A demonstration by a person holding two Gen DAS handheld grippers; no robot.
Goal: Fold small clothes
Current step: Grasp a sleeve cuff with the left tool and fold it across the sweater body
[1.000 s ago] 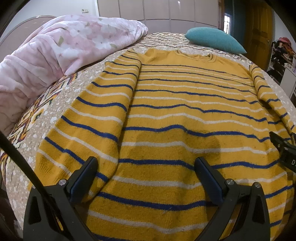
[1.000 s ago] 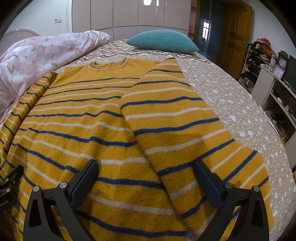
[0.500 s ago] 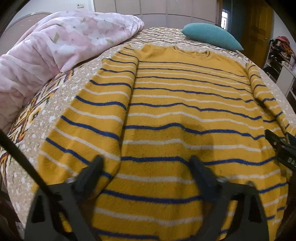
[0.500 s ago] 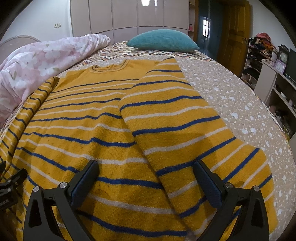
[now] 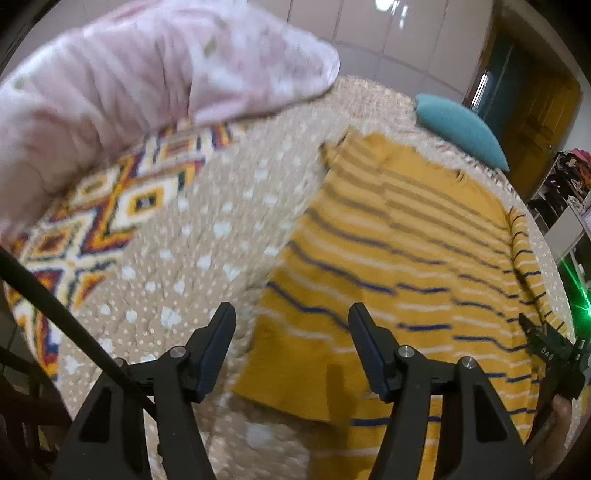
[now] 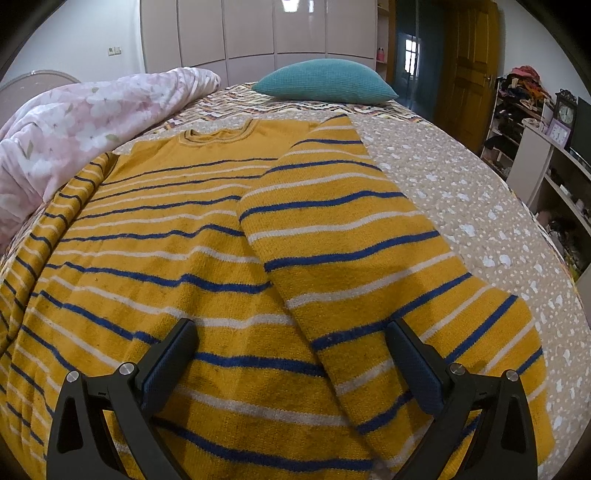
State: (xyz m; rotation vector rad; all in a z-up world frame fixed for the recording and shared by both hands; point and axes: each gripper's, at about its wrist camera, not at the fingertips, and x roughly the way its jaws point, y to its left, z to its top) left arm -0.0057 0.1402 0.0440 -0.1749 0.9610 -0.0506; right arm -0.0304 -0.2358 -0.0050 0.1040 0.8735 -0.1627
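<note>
Sweater [image 6: 207,266], mustard with blue and white stripes, lies flat on the speckled beige bedspread [image 6: 461,206]. We find the left gripper [image 5: 291,343] and right gripper [image 6: 291,354] both spread, holding nothing. Beyond lie a pink floral duvet [image 6: 74,122], a teal pillow [image 6: 325,81], pale wardrobes [image 6: 251,33] and a wooden door [image 6: 469,62].
</note>
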